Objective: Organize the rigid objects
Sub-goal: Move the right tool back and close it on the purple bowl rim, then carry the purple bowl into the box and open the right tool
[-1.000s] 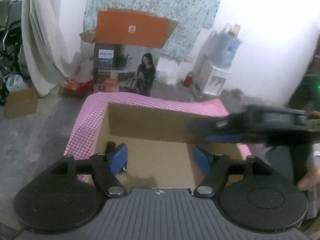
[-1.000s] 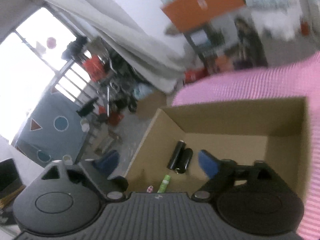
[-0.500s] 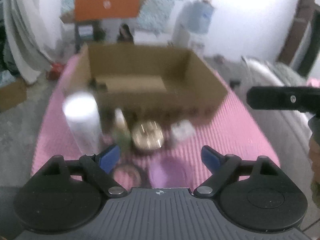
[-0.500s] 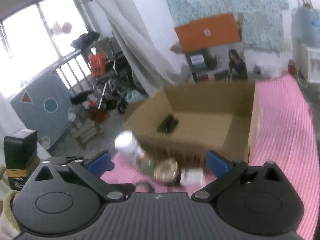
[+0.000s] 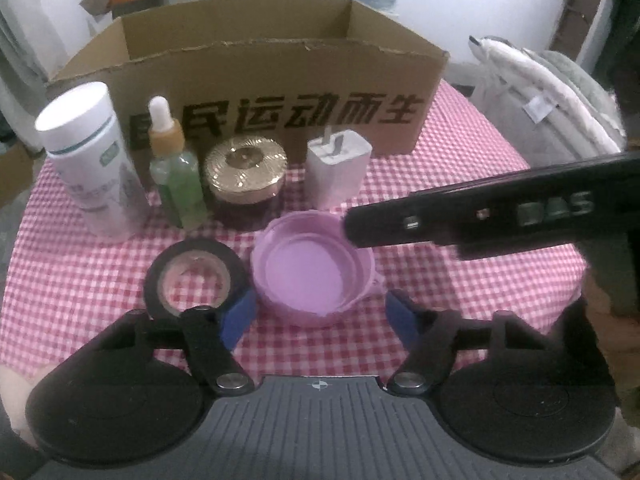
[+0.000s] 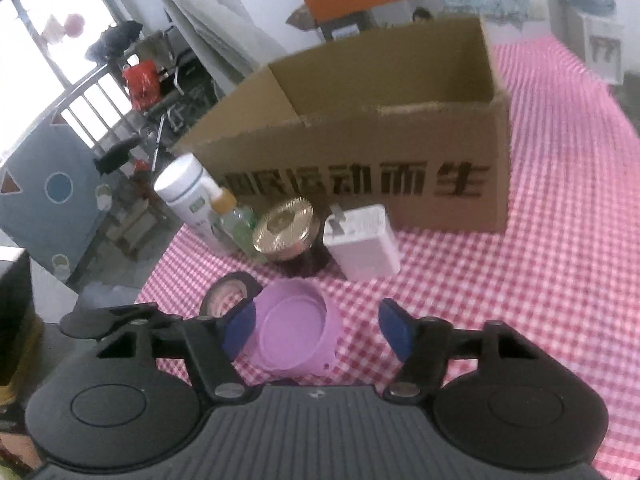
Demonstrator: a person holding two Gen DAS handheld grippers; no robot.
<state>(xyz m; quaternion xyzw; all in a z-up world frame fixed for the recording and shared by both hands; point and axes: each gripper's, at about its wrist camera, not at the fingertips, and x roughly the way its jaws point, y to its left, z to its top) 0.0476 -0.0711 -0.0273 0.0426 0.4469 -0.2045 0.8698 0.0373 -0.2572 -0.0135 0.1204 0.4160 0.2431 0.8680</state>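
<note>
Both cameras ride low behind their blue fingers, tilted down at the pink checked cloth (image 5: 460,184) from close range. The left one faces the cardboard box (image 5: 280,92) squarely; the right one looks from further right, angled leftward. They share one patch — the purple lid (image 5: 312,272) (image 6: 292,332), tape roll (image 5: 192,276) and box front.

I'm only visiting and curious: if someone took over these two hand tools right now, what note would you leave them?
Left gripper: jaws open, have just been closing, nothing gripped; purple lid lies just ahead of them.
Right gripper: open, also just closing, empty, lined up on the same lid.
On the checked cloth, in front of the cardboard box: white bottle, dropper bottle, gold-lidded jar, white charger, tape roll.
Done: what the box already holds is hidden.
Left: six items to box.
</note>
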